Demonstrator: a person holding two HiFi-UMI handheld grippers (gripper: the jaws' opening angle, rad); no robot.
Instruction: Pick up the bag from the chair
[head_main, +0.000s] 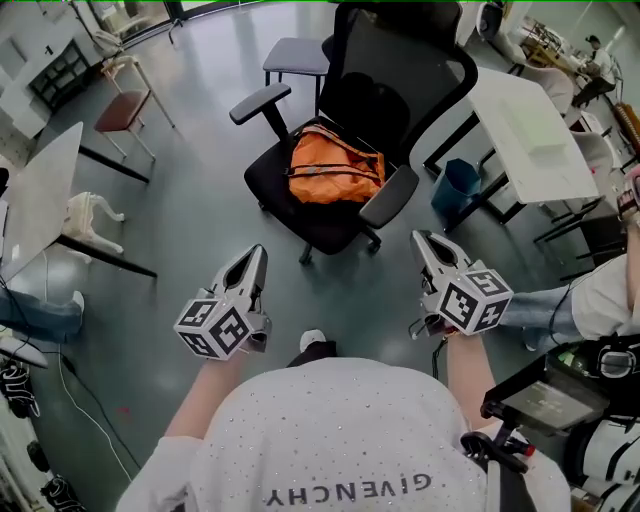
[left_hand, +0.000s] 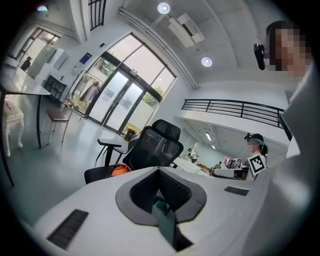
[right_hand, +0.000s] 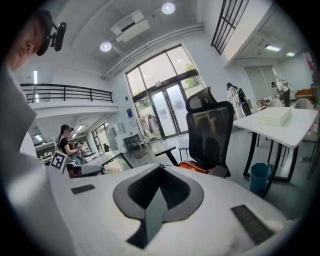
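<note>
The left hand-held gripper is seen with its jaws drawn fully together and nothing caught between them; in its own view the pads meet and only open room lies beyond. The right hand-held gripper is closed the same way, with nothing held. Both are carried low in front of the person, over bare floor, well apart from each other. Each is pointed toward twelve o'clock in the head view. The chair stands ahead of them, so that the left hand-held gripper lies at about seven o'clock of it and the right at about five o'clock, neither one touching it. The bag, orange and crumpled, is found lying on the chair, resting against its back, at roughly twelve o'clock of the two tools. In both gripper views a strip of its orange is caught just above the closed jaws. A white desk is set at three o'clock of the chair, with a blue bin beneath its near edge. The task is judged to be at its very start. The bag has not been touched or lifted. The approach is yet to be finished, the jaws are yet to be opened, and the bag must then be gripped and raised clear.
</note>
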